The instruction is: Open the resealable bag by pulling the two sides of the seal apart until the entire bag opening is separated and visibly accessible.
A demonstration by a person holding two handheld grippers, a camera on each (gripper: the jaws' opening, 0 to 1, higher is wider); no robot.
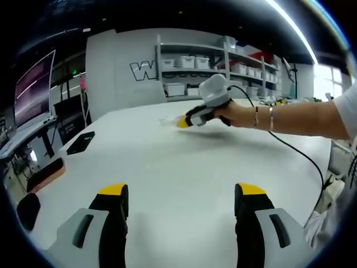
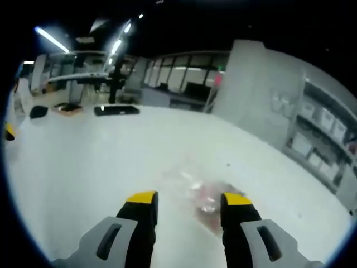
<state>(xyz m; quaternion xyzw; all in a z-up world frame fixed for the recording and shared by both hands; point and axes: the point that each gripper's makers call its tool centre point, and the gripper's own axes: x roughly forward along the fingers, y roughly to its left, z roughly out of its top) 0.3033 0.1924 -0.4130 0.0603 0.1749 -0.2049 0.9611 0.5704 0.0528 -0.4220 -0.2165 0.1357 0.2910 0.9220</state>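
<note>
A clear resealable bag (image 2: 195, 190) lies flat on the white table (image 2: 83, 162), blurred, with something pinkish inside. My right gripper (image 2: 189, 200) is open, its yellow-tipped jaws standing on either side of the bag's near end. In the left gripper view the same bag (image 1: 169, 119) is a faint clear patch far across the table, and the right gripper (image 1: 184, 123), held by a hand, points at it with its tip low over the table. My left gripper (image 1: 183, 192) is open over bare table (image 1: 178, 162) near the front, with nothing between its jaws.
A black flat device (image 1: 81, 142), an orange-edged item (image 1: 46, 174) and a dark round thing (image 1: 28, 211) lie along the table's left edge. A cable (image 1: 304, 159) trails from the right gripper. Shelves with white bins (image 1: 195, 61) stand behind the table.
</note>
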